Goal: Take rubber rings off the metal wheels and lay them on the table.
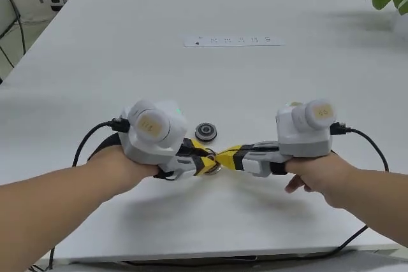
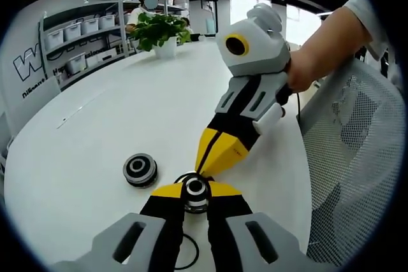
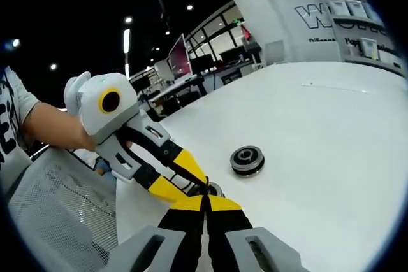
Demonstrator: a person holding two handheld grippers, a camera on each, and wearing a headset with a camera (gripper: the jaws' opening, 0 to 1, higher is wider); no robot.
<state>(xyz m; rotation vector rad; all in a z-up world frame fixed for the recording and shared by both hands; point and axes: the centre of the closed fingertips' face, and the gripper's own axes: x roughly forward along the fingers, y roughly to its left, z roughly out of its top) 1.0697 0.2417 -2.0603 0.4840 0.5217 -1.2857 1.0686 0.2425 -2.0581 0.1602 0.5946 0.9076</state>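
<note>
The left gripper (image 1: 208, 165) has its fingers clamped on a wheel (image 2: 196, 190) just above the desk (image 1: 210, 74), steadying it so the ring (image 2: 183, 177) can be pulled off. The right gripper (image 3: 205, 202) has its fingers pressed together and appears to pinch the ring's edge at the wheel's 12 o'clock. A second wheel (image 1: 205, 132) sits near, at 10 o'clock in the left gripper view.

Left gripper (image 1: 201, 164), right gripper (image 1: 223, 157), jaws meeting at a wheel (image 1: 215, 169) (second wheel (image 1: 205, 132) behind)
</note>
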